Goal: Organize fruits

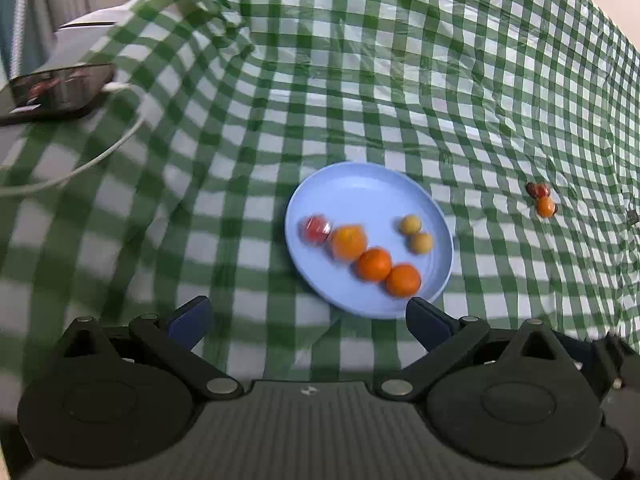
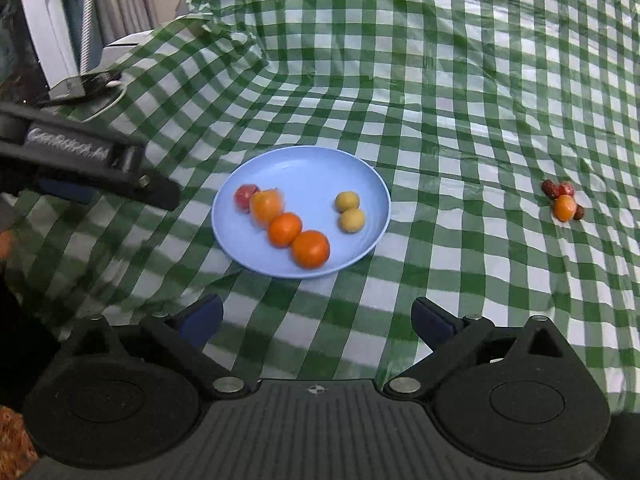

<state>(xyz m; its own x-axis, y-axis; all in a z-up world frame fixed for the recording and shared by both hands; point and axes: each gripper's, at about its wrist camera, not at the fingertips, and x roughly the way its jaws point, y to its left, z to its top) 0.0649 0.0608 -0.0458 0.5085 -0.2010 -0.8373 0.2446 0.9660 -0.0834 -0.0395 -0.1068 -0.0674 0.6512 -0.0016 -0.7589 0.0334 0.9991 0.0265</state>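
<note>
A light blue plate (image 1: 360, 192) lies on the green checked cloth, just beyond my left gripper (image 1: 308, 312), which stands open and empty. On the plate sit a red fruit (image 1: 317, 229), three oranges in a row (image 1: 374, 265) and two small yellow fruits (image 1: 416, 234). Off to the right, a small orange (image 1: 545, 206) rests on the cloth beside dark red fruits (image 1: 538, 190). My right gripper (image 2: 316, 310) is open with nothing in it, short of the same plate (image 2: 312, 172). The loose orange (image 2: 564, 207) lies far right in the right wrist view. The left gripper's fingers (image 2: 156, 192) show at the left.
A dark phone (image 1: 60, 92) with a white cable (image 1: 100, 152) lies at the cloth's left edge. The checked cloth (image 1: 440, 80) is wrinkled and rises in folds at the back left. A white appliance (image 2: 40, 20) stands beyond that edge.
</note>
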